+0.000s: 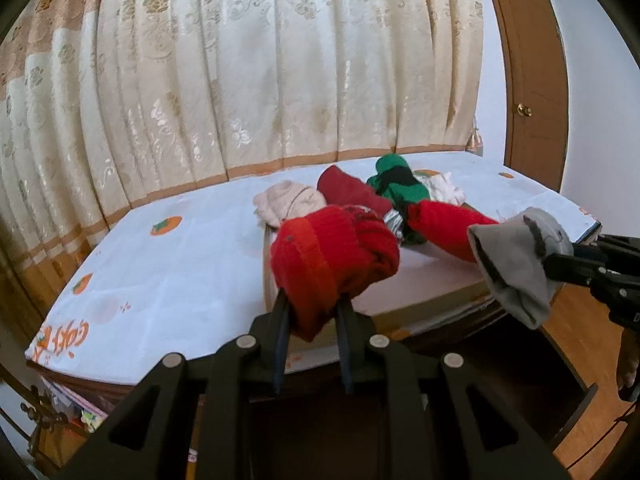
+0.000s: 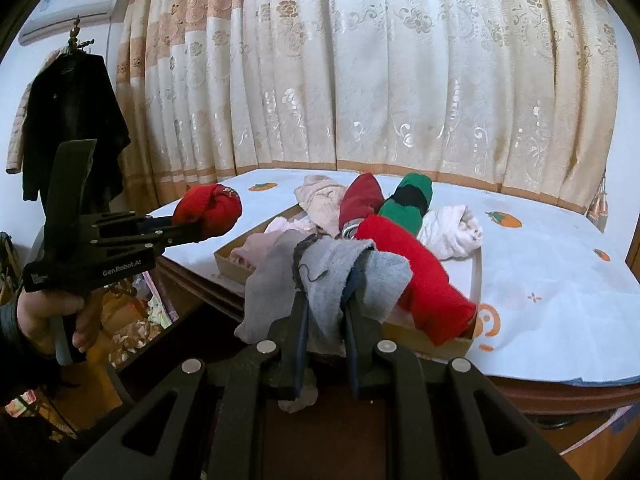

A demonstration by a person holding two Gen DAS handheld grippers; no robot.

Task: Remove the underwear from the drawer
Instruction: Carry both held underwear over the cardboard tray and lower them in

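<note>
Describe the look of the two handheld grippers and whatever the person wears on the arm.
Both are matte black plastic. The right gripper has angular linkage arms with round silver pins and dark blue finger pads. The left gripper carries white "GenRobot.AI" lettering and a tall black fin. A dark sleeve covers the wrist.

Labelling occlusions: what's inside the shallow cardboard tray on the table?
Shallow cardboard tray holds a long red roll, maroon, green-black, pink and white garments. Its floor is mostly covered.

The red underwear point(image 1: 332, 252) is ribbed knit cloth, the grey underwear point(image 2: 332, 280) soft, fuzzy and matt. Behind them the curtain point(image 1: 260, 72) is sheeny woven brocade. The tablecloth point(image 1: 160, 272) looks smooth, the tray point(image 2: 440, 344) matt cardboard, and the left gripper point(image 1: 312, 312) matt black plastic with shiny metal pins.
</note>
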